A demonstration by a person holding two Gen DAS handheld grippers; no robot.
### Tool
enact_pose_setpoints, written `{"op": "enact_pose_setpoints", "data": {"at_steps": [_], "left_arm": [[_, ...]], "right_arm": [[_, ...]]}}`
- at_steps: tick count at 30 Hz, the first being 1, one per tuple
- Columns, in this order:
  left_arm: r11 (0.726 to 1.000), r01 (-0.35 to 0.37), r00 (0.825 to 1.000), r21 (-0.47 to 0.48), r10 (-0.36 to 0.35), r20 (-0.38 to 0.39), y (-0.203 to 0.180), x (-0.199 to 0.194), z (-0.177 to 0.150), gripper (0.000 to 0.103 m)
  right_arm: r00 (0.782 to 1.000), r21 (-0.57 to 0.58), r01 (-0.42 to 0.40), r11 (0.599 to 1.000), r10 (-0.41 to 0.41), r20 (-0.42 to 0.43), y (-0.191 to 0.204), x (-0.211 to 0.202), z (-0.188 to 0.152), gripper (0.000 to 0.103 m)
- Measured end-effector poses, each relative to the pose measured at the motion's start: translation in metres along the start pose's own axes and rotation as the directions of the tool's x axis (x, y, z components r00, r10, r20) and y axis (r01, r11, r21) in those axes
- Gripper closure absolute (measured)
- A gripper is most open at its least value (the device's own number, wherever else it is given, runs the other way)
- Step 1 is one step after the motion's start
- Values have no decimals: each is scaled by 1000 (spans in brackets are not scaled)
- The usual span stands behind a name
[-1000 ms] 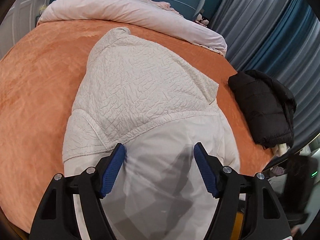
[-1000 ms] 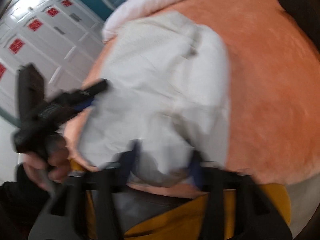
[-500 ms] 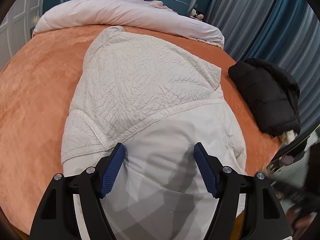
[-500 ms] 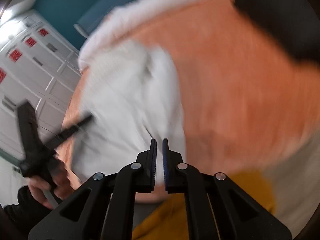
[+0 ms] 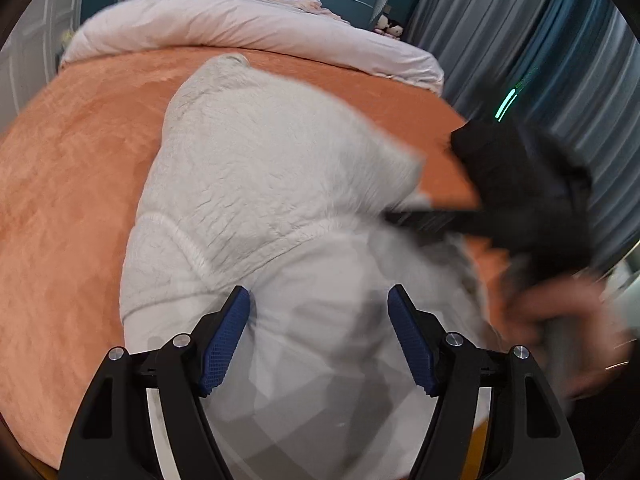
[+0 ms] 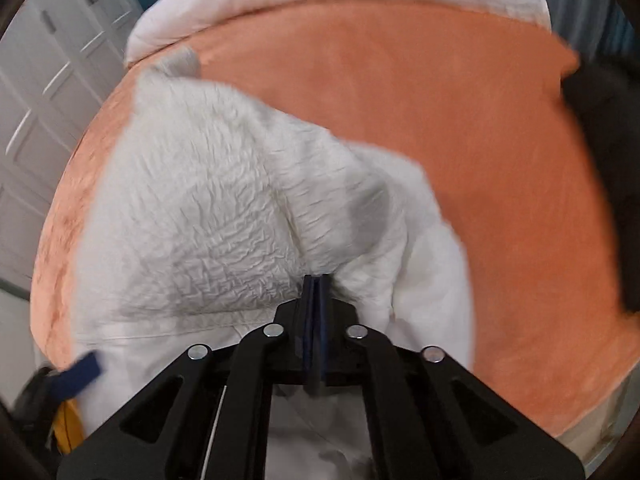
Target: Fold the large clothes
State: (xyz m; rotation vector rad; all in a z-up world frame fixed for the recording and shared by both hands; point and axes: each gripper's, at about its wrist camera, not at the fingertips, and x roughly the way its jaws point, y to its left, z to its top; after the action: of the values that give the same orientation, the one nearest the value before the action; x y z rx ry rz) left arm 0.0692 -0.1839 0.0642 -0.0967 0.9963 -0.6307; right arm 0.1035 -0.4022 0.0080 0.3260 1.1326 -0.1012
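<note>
Pinching the white garment (image 6: 208,216), the right tool (image 6: 317,280) nears a black jacket (image 5: 524,184); left tool (image 5: 318,312) gapes.

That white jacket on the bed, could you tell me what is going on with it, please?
A person with tongs in each hand is folding a white jacket spread on an orange bedspread. The right tongs are shut on the jacket's crinkled fabric near its right edge. The left tongs hover open above the smooth lower part, gripping nothing. A black jacket lies to the right, and a pale duvet is bunched at the head of the bed.
</note>
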Motion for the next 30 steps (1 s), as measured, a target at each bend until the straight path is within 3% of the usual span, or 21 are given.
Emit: {"op": "enact_pose_setpoints", "data": {"at_steps": [2, 4, 6, 8, 11, 14, 16, 19, 23, 26, 30], "left_arm": [[995, 61, 998, -77, -59, 25, 6, -17, 10, 36], [992, 70, 995, -107, -61, 83, 12, -34, 24, 36], [994, 32, 991, -108, -18, 129, 18, -42, 43, 36], [995, -29, 995, -99, 38, 91, 26, -29, 60, 36], [991, -91, 994, -95, 84, -70, 39, 18, 62, 37], [983, -185, 981, -4, 185, -64, 29, 32, 52, 37], [983, -182, 982, -12, 181, -57, 30, 32, 48, 37], [985, -168, 984, -33, 166, -72, 36, 36, 48, 35], [984, -175, 981, -22, 173, -84, 36, 40, 49, 35], [982, -187, 979, 6, 187, -82, 30, 45, 50, 35], [977, -207, 975, 41, 210, -78, 25, 55, 52, 35]], "right_arm": [[997, 81, -68, 994, 65, 37, -22, 6, -13, 103], [988, 151, -151, 977, 144, 57, -42, 10, -23, 103], [974, 204, -224, 953, 215, 66, -59, 12, -31, 103], [964, 242, -265, 933, 258, 60, -71, 14, -32, 103], [978, 196, -206, 959, 206, 21, -53, 7, -24, 103], [995, 147, -97, 984, 101, -16, -30, -16, -8, 103], [999, 99, -32, 995, 29, 35, -16, -40, 1, 100], [996, 48, -35, 998, 31, 82, -1, -56, 18, 100], [998, 50, 52, 997, -53, 24, -4, -13, 37, 103], [1000, 106, 9, 994, -11, 15, -14, 18, 32, 103], [998, 86, 51, 995, -55, 43, -9, 30, 24, 103]]}}
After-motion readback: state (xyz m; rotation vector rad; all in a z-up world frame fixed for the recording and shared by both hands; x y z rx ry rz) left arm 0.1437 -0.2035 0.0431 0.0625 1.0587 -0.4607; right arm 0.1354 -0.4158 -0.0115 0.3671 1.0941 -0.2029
